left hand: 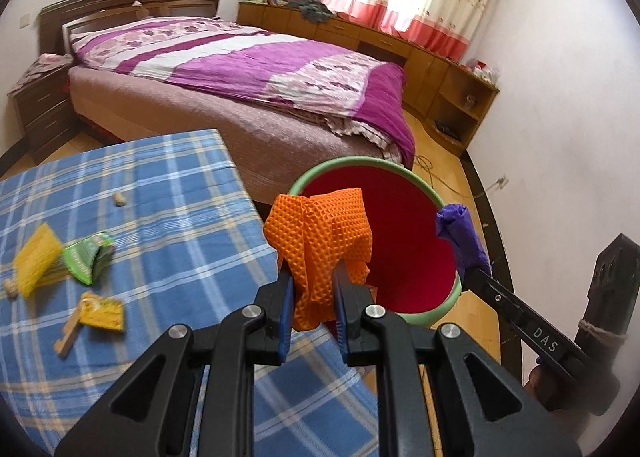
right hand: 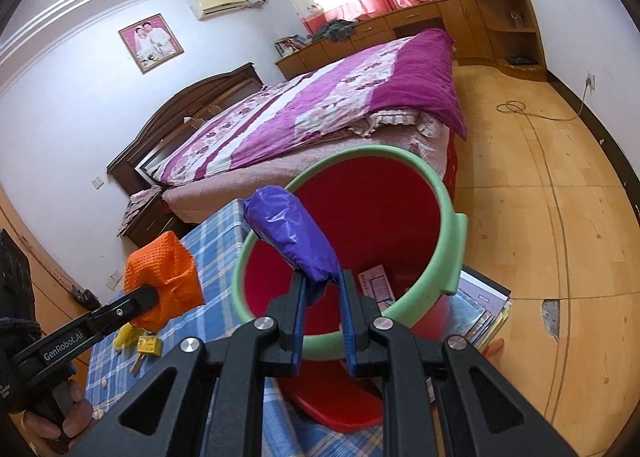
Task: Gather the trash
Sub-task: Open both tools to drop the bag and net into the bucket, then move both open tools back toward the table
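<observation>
My left gripper [left hand: 313, 281] is shut on a crumpled orange foam net [left hand: 318, 229], held at the near rim of a red bin with a green rim [left hand: 402, 241]. My right gripper [right hand: 323, 289] is shut on a scrunched purple plastic wrapper [right hand: 292, 231], held over the bin's [right hand: 448, 241] left rim. In the left wrist view the purple wrapper [left hand: 460, 233] sits at the bin's right edge. In the right wrist view the orange net [right hand: 162, 277] hangs to the left over the checked cloth. A paper piece [right hand: 376, 283] lies inside the bin.
Trash lies on the blue checked tablecloth [left hand: 172, 197]: a yellow net piece [left hand: 36, 257], a green wrapper [left hand: 88, 261], a yellow wrapper with a wooden stick [left hand: 96, 315], a small nut shell [left hand: 119, 199]. A bed [left hand: 248, 73] stands behind. Books [right hand: 480, 309] lie beside the bin.
</observation>
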Demonstrator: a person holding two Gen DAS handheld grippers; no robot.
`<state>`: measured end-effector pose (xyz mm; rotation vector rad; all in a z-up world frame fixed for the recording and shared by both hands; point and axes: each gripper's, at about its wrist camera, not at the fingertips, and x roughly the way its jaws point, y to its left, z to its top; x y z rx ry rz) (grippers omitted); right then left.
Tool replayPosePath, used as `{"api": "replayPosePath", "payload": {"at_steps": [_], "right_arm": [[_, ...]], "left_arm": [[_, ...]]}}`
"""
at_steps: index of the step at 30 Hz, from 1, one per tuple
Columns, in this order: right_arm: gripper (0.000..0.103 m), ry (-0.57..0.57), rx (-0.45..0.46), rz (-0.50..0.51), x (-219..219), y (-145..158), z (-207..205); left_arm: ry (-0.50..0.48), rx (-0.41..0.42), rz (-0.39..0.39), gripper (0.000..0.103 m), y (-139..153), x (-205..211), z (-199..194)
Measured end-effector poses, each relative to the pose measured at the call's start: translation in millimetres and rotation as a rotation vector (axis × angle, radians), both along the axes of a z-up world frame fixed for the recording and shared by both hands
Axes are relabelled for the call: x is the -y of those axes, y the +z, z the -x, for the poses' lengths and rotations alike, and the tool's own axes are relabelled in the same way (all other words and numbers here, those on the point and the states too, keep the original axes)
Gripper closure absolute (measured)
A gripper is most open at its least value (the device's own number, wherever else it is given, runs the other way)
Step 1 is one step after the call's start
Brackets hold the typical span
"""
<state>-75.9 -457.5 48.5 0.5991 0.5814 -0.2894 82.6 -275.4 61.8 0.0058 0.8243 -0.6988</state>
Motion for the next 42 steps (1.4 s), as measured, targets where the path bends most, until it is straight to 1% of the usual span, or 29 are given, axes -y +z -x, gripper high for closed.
{"api": "replayPosePath", "payload": {"at_steps": [4, 9, 11, 14, 16, 18, 19, 23, 26, 29, 33, 42], "right_arm": [[0.084, -0.013, -0.014, -0.013, 12, -8, -5], [0.081, -0.021, -0.031, -0.023, 21, -16, -11], [0.081, -0.023, -0.035, -0.024, 24, -17, -13], [0.08, -0.027, -0.038, -0.019, 26, -19, -15], [0.08, -0.029, -0.041, -0.018, 26, -19, -17], [0.079, -0.029, -0.042, -0.024, 27, -21, -18], [0.076, -0.03, -0.043, -0.028, 28, -21, -19], [0.069, -0.031, -0.039, -0.036, 28, -22, -18], [0.061, -0.038, -0.033, -0.032, 27, -20, -15], [0.056, -0.045, -0.029, -0.029, 27, -18, -13], [0.053, -0.046, -0.021, -0.027, 24, -13, -11], [0.042, -0.021, -0.007, -0.009, 6, -2, -12]], "left_arm": [[-0.035, -0.013, -0.014, 0.086, -8, 21, -7], [-0.067, 0.008, -0.039, 0.086, -17, 42, -12], [-0.076, 0.008, -0.037, 0.085, -18, 45, -13], [-0.082, -0.004, -0.034, 0.076, -20, 50, -15], [-0.083, 0.0, -0.029, 0.076, -20, 51, -15], [-0.083, 0.011, -0.031, 0.071, -19, 51, -14], [-0.08, 0.016, -0.032, 0.069, -18, 51, -13], [-0.066, 0.03, -0.038, 0.067, -15, 47, -11], [-0.053, 0.026, -0.036, 0.065, -14, 42, -12], [-0.039, 0.022, -0.028, 0.065, -12, 35, -11], [-0.013, 0.019, -0.019, 0.065, -9, 22, -9], [0.065, 0.01, 0.003, 0.065, -6, -15, -9]]}}
